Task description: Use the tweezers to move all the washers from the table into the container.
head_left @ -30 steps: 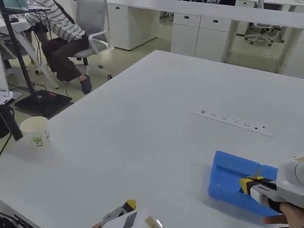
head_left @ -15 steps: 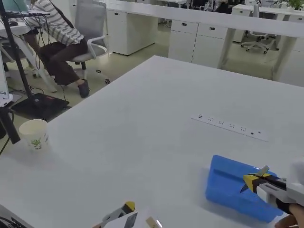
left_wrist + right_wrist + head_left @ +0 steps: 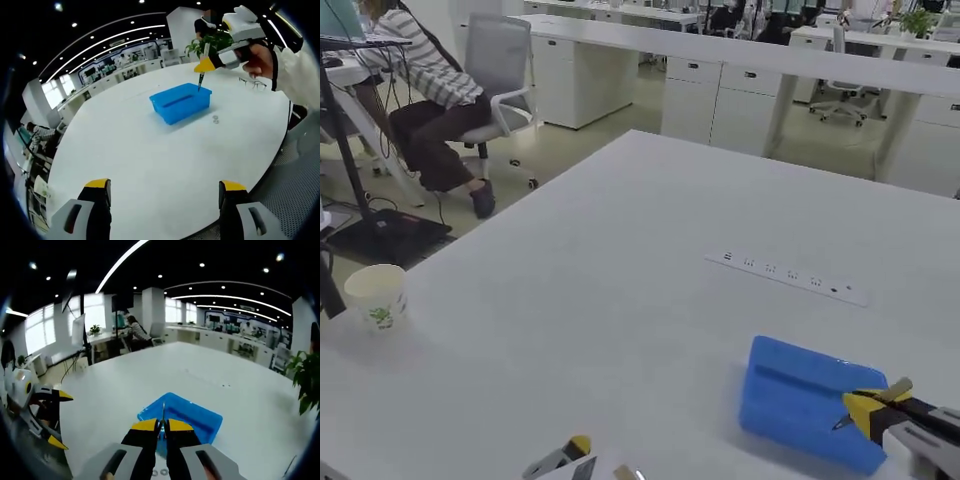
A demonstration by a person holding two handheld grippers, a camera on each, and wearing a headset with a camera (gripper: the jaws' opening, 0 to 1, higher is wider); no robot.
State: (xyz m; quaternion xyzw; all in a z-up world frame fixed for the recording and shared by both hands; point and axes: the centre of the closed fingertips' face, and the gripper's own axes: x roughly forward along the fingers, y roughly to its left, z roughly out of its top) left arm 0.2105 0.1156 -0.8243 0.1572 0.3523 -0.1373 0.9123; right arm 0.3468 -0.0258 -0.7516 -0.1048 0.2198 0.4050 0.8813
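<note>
Washers (image 3: 215, 119) lie on the white table (image 3: 150, 155) just beside the blue container (image 3: 181, 101), clear of its wall, on the side nearer your right hand (image 3: 260, 52); they look like two small rings, too tiny to say more. Your right gripper (image 3: 163, 425) has its jaws pinched narrow on the tweezers (image 3: 163, 412), which stick out thin and straight ahead of the yellow tips; in the left gripper view the tweezers point down over a corner of the container, and you cannot tell whether their tip touches the rim. Your left gripper (image 3: 165, 186) sits near the table's edge with its jaws spread wide. In the head view a paper cup (image 3: 375, 297) stands well apart at the table's left side; a power strip (image 3: 788, 277) lies flat beyond the container.
</note>
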